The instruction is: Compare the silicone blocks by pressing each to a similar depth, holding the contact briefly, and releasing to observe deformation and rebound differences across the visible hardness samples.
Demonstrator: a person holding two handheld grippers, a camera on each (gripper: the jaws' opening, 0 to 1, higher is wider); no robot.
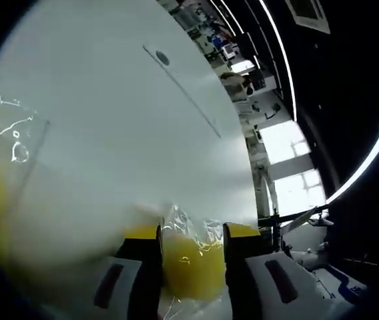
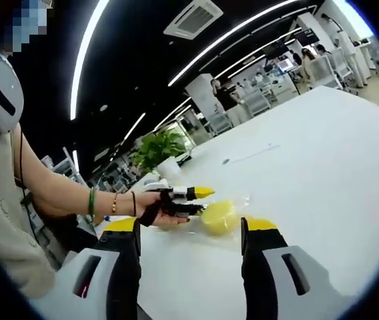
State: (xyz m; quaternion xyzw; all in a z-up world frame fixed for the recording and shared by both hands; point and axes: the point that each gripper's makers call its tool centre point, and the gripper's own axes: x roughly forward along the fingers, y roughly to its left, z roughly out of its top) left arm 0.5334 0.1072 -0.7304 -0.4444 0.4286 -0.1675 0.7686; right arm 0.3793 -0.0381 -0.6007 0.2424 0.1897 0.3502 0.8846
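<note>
Looks mid-press: the left hand-held gripper (image 1: 193, 257) is clenched on a bagged yellow silicone block (image 1: 191, 267) over the white counter (image 1: 123, 133), the right hand-held gripper (image 2: 189, 250) hangs released nearby, other samples left.

The left gripper (image 1: 193, 257) grips a yellow block (image 1: 191, 267) in clear wrap between its jaws, above the white table (image 1: 123, 133).
</note>
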